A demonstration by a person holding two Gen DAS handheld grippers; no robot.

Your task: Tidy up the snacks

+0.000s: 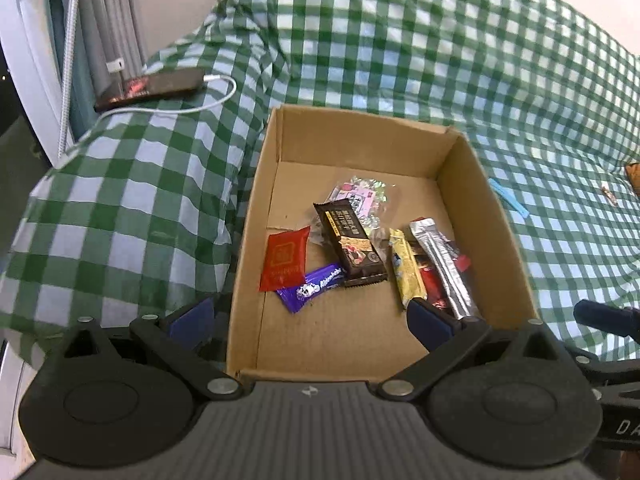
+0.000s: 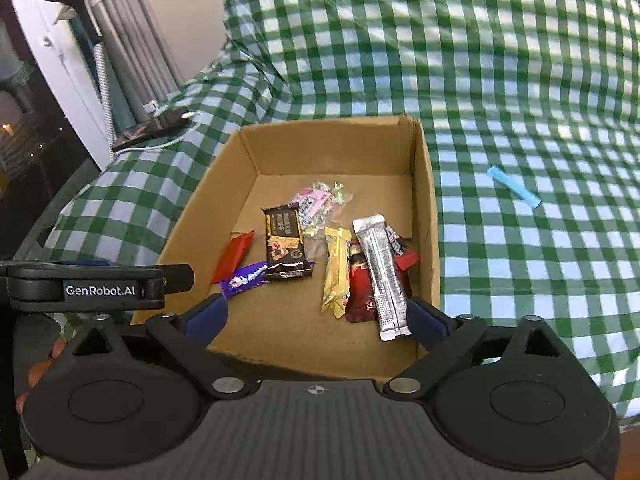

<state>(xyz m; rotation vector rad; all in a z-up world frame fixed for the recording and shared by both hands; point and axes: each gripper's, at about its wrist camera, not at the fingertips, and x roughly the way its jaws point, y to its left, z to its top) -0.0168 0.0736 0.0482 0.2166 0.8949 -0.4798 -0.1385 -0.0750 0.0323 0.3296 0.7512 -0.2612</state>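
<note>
A shallow cardboard box (image 1: 256, 208) (image 2: 428, 216) sits on a green-checked cloth. Several snacks lie inside: a red packet (image 1: 285, 258) (image 2: 234, 256), a purple bar (image 1: 312, 287) (image 2: 245, 279), a dark chocolate bar (image 1: 351, 246) (image 2: 285, 242), a yellow bar (image 1: 406, 268) (image 2: 337, 276), a silver stick pack (image 1: 444, 268) (image 2: 383, 276), a red pouch (image 2: 360, 292) and a pink sparkly packet (image 1: 360, 196) (image 2: 316, 200). My left gripper (image 1: 310, 318) is open above the box's near edge, nothing between its fingers. My right gripper (image 2: 318, 318) is also open over the near end, holding nothing.
A light blue stick (image 1: 508, 197) (image 2: 514, 186) lies on the cloth right of the box. A phone (image 1: 150, 87) (image 2: 150, 128) with a white cable (image 1: 216, 96) rests at the far left by a curtain. The left gripper's body (image 2: 100, 282) shows beside the box.
</note>
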